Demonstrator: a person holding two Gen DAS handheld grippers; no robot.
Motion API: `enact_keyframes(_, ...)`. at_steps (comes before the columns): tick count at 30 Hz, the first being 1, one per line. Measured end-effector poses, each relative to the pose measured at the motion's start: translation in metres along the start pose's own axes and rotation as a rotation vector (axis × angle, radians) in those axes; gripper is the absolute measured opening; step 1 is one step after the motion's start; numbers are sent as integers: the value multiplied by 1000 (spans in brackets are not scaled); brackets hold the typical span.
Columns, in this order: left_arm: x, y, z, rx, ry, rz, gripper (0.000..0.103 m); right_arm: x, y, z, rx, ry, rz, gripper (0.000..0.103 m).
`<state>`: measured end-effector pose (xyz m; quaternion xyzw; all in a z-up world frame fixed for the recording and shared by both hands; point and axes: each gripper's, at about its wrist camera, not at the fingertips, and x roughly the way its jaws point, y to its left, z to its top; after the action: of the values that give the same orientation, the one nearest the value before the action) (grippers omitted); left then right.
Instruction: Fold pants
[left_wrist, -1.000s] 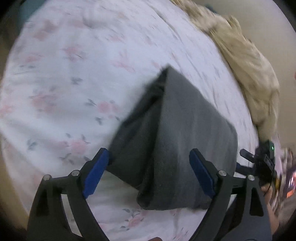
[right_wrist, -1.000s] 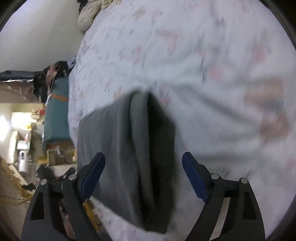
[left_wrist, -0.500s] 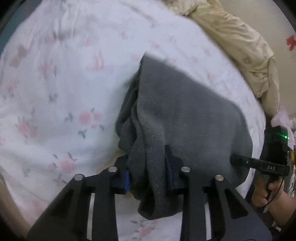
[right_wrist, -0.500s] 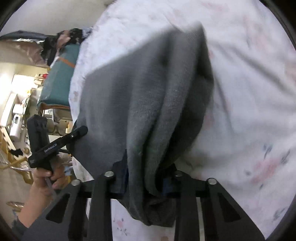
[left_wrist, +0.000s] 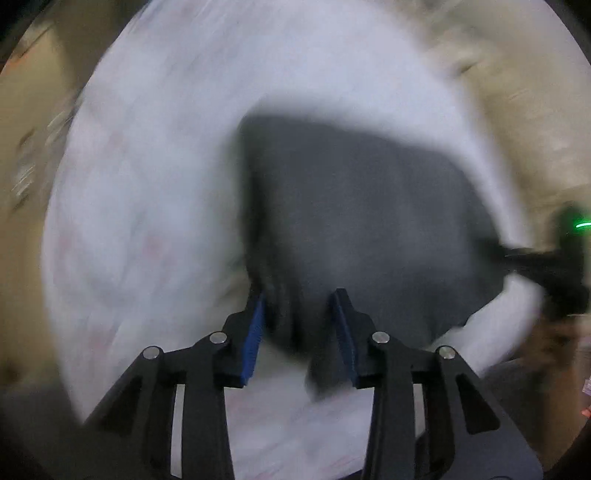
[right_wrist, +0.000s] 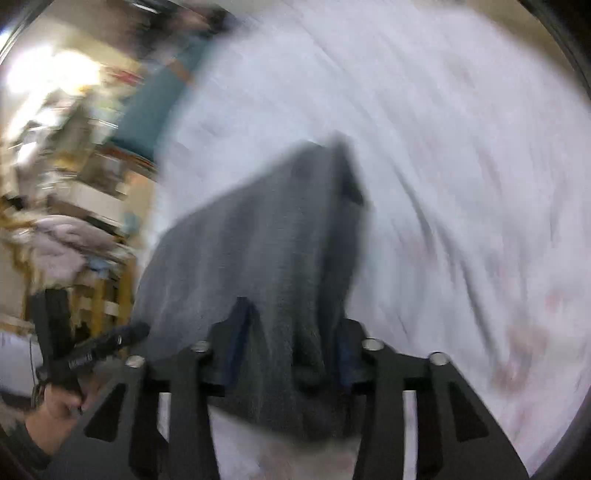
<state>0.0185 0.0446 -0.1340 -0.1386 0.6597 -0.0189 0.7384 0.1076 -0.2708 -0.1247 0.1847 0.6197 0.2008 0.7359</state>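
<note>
Both views were smeared by motion blur, so fine detail could not be read.

The pants (left_wrist: 362, 206), a grey folded bundle, lay on the white flowered sheet (left_wrist: 147, 184) of the bed, with their near edge lifted into the two grippers. In the left wrist view the bundle spread away from the camera toward the far side of the sheet, and a beige blanket (left_wrist: 517, 103) lay past the sheet at the upper right.

The left gripper (left_wrist: 297, 325) had a fold of the pants between its blue pads (left_wrist: 253, 339). Its jaws were opening; the right pad touched the cloth, while a thin gap showed beside the left pad at its lower end, so a firm grip could not be confirmed.

The right gripper (right_wrist: 291, 350) had a thick fold of the pants between its jaws, which were likewise opening. The cloth filled the whole gap and hung down past the pads toward the camera.

In the right wrist view, the person's hand (right_wrist: 62, 398) on the left gripper's handle appeared at the lower left, beside the bed. Cluttered shelves (right_wrist: 74, 155) stood beyond it.
</note>
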Motion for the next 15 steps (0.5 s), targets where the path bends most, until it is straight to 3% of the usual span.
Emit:
enact_keyframes(1,11,10,-4,-12,42,57,36,18,-14,-9,41,92,-69,47)
enact_keyframes(2,15,19,-4,-29,61,63,37,33,-26,-17,76,185,-185,51)
enact_keyframes(3,11,24,-1,-49,55,47,37,32,-34,-21,109,184,-171,51)
enact_keyframes(4,1,28,2,-64,24,52,35,24,-35,-21,119,164,-143,51)
enact_keyframes(6,-27,29,3,-53,-106,49,36,-8,-23,-19,60,40,-128,53)
enact_keyframes(8,-47,21,1,-12,-193,-5,43,-29,-17,-27,46,-57,-137,56)
enact_keyframes(11,-40,-2,-3,67,-155,-143,47,-31,-19,-40,115,-83,-93,56)
enact_keyframes(14,-19,-25,-8,142,-95,-103,45,-12,-9,-44,98,-57,-174,56)
enact_keyframes(15,-11,-28,-9,161,-77,-91,38,-3,-3,-45,80,-43,-204,55)
